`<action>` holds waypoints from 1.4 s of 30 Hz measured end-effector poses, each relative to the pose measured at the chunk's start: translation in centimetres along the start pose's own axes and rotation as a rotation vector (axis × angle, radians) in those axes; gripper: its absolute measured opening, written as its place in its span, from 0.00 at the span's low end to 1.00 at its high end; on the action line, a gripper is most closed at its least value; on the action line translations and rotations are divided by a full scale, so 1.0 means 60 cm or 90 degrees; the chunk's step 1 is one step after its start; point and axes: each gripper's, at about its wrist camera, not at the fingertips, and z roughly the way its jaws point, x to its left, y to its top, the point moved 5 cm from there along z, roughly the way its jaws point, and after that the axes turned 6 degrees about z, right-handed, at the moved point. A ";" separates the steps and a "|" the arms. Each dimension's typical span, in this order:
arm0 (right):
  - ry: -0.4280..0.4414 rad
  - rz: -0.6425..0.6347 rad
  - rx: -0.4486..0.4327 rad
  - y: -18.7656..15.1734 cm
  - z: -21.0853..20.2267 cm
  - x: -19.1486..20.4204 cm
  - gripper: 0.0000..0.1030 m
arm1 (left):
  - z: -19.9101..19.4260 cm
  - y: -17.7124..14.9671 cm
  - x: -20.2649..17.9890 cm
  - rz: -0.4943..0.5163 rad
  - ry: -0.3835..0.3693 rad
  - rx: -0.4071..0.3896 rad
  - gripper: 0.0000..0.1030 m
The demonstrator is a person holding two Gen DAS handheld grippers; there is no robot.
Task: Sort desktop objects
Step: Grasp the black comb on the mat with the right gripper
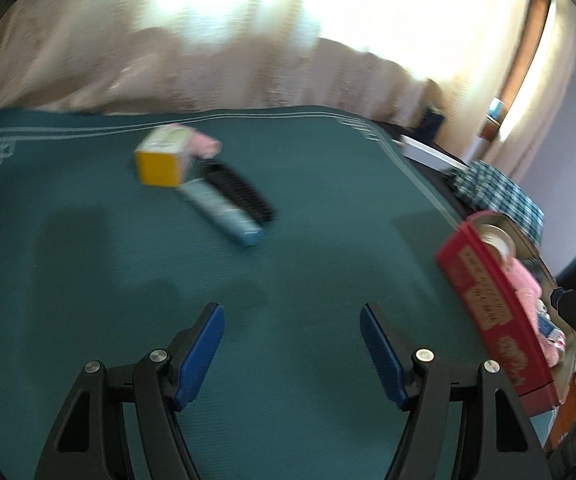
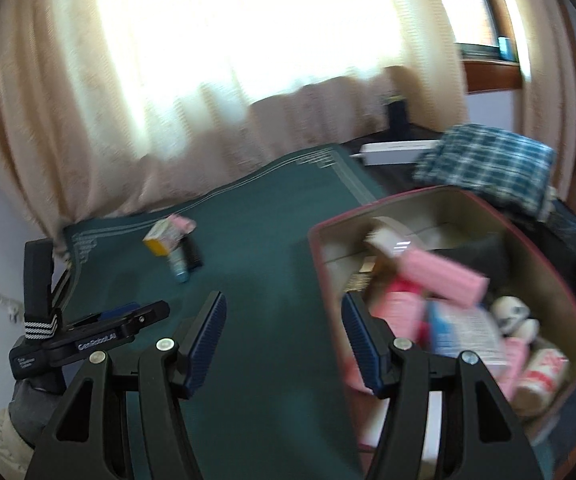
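Left claw (image 1: 292,352) empty above green mat (image 1: 88,240); red box (image 1: 488,304) alongside.

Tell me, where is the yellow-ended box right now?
The yellow-ended box lies far back on the green mat, touching a blue tube and black comb.

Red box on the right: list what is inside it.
The red box holds a long pink carton, other pink packages, a blue-and-white printed packet and a white bottle. Whatever lies beneath that pile is covered.

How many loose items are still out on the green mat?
4, clustered together at the far end: yellow-ended carton, pink packet behind it, black comb, pale blue tube. Blur could hide more.
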 end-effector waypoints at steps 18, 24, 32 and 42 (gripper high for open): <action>0.092 -0.013 0.177 -0.016 0.230 0.170 0.62 | -0.037 -0.045 0.198 -0.119 0.062 -0.036 0.70; 0.094 0.021 0.205 -0.006 0.305 0.190 0.62 | -0.045 -0.048 0.214 -0.147 0.066 -0.044 0.70; 0.251 0.094 0.294 -0.018 0.362 0.232 0.64 | -0.046 -0.054 0.243 -0.189 0.072 -0.041 0.70; 0.056 -0.008 0.164 0.038 0.365 0.203 0.60 | -0.043 -0.058 0.234 -0.180 0.067 -0.036 0.70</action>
